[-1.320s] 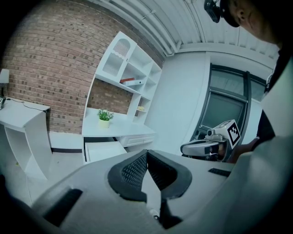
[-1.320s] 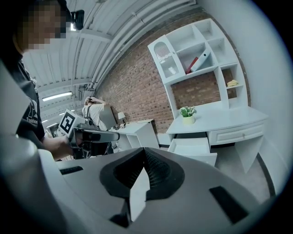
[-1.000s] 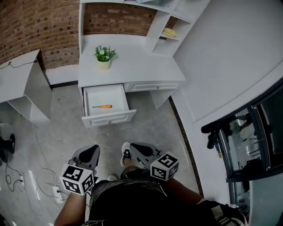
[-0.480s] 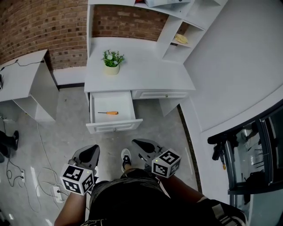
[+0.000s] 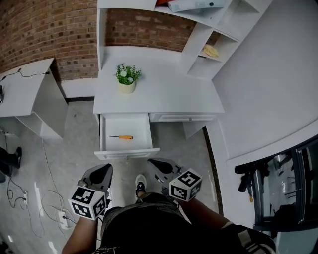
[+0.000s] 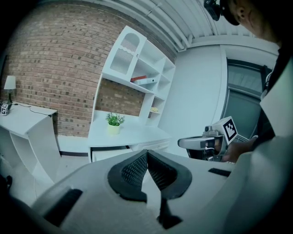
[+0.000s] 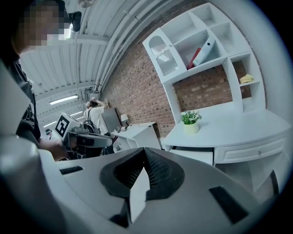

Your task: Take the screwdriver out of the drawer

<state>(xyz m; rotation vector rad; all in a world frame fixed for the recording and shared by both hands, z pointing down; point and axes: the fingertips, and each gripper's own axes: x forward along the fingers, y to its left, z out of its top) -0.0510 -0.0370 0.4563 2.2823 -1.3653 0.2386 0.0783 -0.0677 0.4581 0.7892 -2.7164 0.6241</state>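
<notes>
Brick-backed desk [image 5: 159, 94]: open drawer [image 5: 128, 154] at twelve o'clock holds the screwdriver [image 5: 121, 137]. My left gripper [image 5: 101, 171] and right gripper [image 5: 155, 163] hang clenched, empty; I should approach, then open one.

Well ahead of the fingers [image 6: 133, 170], the screwdriver [image 5: 121, 137] in the open drawer [image 5: 128, 154] is shown only as a small orange handle and a thin dark shaft; its tip cannot be told. In both gripper views the drawer's inside is hidden behind its own walls, and the screwdriver with it. Farther ahead and to the right of the fingers, a yellowish thing [image 5: 211, 50] on a shelf is too small to be identified, and a pale binder [image 5: 191, 5] above it is cut off by the top edge. Right of the fingers, a black frame [image 5: 263, 162] is cut off by the picture's edge.
</notes>
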